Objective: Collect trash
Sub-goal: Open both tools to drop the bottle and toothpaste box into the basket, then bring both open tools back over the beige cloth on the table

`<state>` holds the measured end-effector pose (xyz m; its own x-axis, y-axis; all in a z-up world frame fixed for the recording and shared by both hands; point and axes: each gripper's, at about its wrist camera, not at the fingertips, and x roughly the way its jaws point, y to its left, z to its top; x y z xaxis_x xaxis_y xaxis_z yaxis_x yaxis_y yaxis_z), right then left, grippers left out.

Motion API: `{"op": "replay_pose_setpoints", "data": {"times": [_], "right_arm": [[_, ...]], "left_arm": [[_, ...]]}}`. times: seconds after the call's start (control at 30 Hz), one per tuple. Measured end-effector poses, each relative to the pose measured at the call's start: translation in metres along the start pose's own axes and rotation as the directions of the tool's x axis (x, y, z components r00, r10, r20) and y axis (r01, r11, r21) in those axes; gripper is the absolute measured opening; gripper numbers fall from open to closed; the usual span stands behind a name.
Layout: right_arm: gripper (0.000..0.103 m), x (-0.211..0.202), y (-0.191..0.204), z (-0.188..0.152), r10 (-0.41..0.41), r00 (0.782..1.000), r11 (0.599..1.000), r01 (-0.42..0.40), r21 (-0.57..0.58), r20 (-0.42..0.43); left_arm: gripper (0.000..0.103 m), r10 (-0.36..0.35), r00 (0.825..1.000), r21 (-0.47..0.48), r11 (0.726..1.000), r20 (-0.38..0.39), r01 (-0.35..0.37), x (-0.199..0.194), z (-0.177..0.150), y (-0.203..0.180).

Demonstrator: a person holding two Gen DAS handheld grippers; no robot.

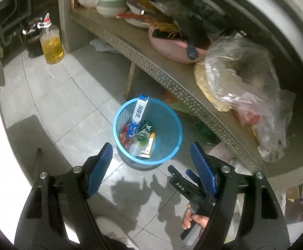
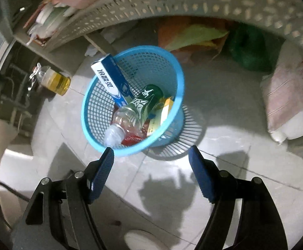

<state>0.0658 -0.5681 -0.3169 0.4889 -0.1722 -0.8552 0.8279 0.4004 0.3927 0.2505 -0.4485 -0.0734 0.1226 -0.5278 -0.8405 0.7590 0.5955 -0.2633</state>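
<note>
Blue mesh plastic forms the waste basket (image 1: 177, 137), which stands on the grey tiled floor (image 1: 68, 112) just in front of a perforated shelf (image 1: 172, 81). Inside it lie a clear bottle (image 2: 130, 112) with a green label, a long toothpaste box (image 2: 109, 77) leaning on the far-left rim, a yellow carton (image 2: 166, 108) and a red wrapper (image 2: 131, 139). The left gripper (image 1: 151, 154) hovers above the near rim with its blue pads spread wide and nothing between them. The right gripper (image 2: 151, 156) is likewise spread and empty, lower and close to the near rim; it also appears at lower right in the left wrist view, held by a hand (image 1: 193, 218). Several items are thus already collected, and neither tool carries anything. What remains is uncertain: bags and loose paper lie under the shelf, far right, and a bottle of yellow oil (image 1: 51, 45) stands far left, though whether these count as trash cannot be told.
</note>
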Motion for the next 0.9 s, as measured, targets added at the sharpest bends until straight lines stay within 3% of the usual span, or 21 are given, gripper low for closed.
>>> {"op": "replay_pose_setpoints", "data": {"times": [0.23,0.47,0.67,0.9], "right_arm": [[0.073,-0.071,0.011,-0.032,0.020,0.998,0.993,-0.013,-0.121,0.053],[0.077,-0.175,0.043,-0.053,0.101,0.983,0.963,-0.056,-0.265,0.156],[0.085,-0.259,0.080,-0.067,0.187,0.946,0.913,-0.067,-0.403,0.265],[0.088,-0.299,0.118,-0.091,0.265,0.938,0.855,-0.121,-0.504,0.224]], "left_arm": [[0.073,-0.013,0.996,0.037,0.999,0.088,0.010,-0.075,-0.036,0.003],[0.077,0.038,0.979,0.080,0.995,0.200,-0.055,-0.157,-0.093,0.016],[0.080,0.111,0.957,0.010,0.993,0.269,-0.118,-0.207,-0.147,0.045],[0.080,0.216,0.936,-0.131,0.974,0.279,-0.186,-0.242,-0.204,0.090]]}}
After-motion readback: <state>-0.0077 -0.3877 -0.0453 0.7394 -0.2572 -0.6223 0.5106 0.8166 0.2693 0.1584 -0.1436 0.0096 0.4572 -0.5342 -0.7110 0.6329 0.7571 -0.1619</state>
